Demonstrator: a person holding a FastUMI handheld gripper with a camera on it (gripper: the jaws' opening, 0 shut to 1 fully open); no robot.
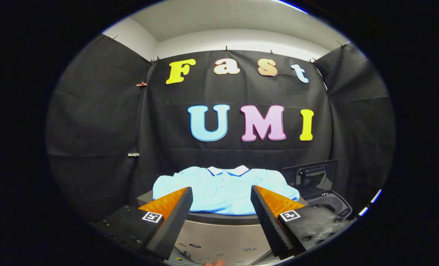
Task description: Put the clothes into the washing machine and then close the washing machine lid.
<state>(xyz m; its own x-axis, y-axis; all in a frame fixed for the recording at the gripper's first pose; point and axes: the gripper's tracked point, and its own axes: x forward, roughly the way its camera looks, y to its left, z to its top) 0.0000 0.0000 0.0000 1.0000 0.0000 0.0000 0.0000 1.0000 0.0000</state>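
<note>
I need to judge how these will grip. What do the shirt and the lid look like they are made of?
Shirt: soft knit fabric, probably cotton polo, matte light blue with a white collar; it drapes with gentle folds just ahead of the open gripper.
Lid: seemingly hard dark plastic, smooth and slightly glossy; it stands open beside the shirt with a moulded handle recess and faint reflections.

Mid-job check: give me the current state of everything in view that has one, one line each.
Light blue polo shirt with white collar: lying spread flat on the surface just beyond the fingers, not yet picked up.
Dark washing machine lid: raised, open, standing beside the shirt.
Washing machine opening: uncovered; contents cannot be made out.
Gripper: open, fingers apart, holding nothing, aimed at the shirt.
</note>
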